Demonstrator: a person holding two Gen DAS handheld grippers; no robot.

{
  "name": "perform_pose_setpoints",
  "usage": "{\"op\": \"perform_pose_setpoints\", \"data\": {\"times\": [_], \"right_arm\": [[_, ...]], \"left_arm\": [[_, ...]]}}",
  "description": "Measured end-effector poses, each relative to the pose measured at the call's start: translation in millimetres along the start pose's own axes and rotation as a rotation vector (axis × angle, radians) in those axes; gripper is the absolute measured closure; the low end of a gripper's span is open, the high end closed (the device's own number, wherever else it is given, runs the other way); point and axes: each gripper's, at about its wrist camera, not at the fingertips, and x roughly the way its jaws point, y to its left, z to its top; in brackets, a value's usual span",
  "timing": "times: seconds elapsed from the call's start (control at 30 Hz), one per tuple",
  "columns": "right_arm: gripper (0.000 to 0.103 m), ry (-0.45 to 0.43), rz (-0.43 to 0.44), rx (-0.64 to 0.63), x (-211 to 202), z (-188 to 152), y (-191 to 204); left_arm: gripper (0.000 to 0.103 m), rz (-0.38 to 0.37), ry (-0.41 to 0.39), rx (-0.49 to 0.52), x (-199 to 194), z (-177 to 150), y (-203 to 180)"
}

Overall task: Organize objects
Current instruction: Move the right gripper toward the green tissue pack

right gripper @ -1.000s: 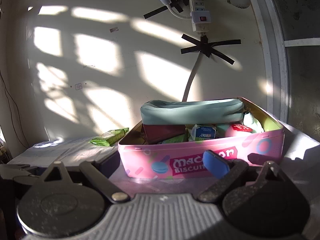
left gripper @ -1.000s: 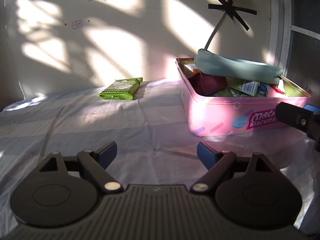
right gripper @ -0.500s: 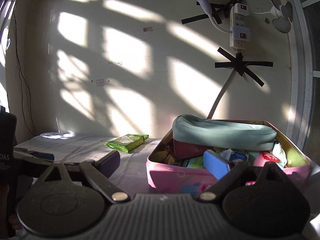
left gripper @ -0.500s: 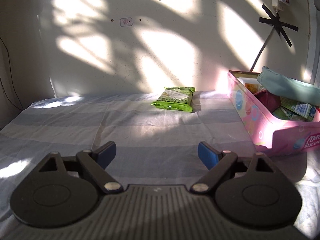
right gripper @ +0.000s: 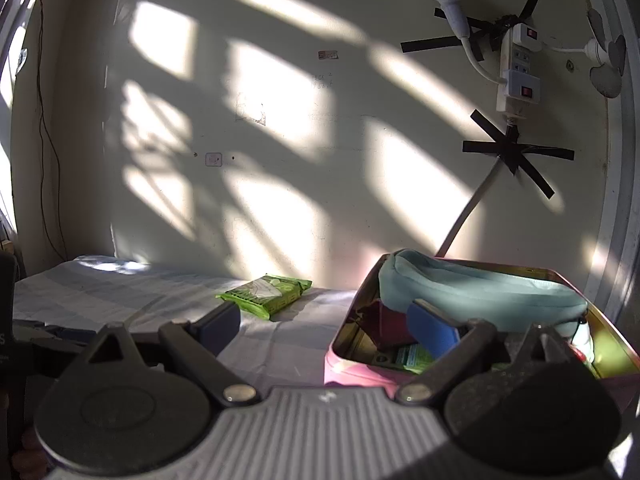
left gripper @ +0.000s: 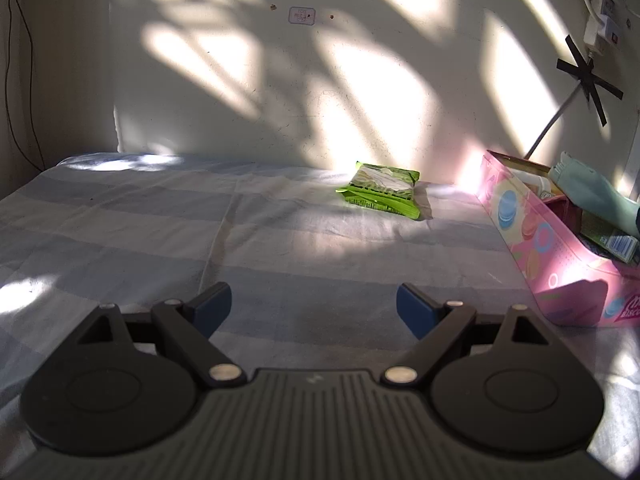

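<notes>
Your left gripper and right gripper both stand spread wide, holding nothing. The green wipes pack lies on the striped sheet, just left of the pink biscuit tin; its lettering reads partly "BISC". A teal pouch tops the tin's contents.

Striped bedsheet under green packet, pink tin.
</notes>
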Motion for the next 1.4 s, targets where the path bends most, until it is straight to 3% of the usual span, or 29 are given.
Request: {"op": "perform_pose_setpoints", "data": {"times": [0.27,1.4], "right_arm": [[0.009,0.005,0.035,-0.035,13,2,21],[0.009,0.065,0.058,-0.041,19,-11,26]], "left_arm": [[0.012,0.013,0.004,-0.083,1,3,15],[0.012,-0.012,0.004,-0.050,-3,0,10]]}}
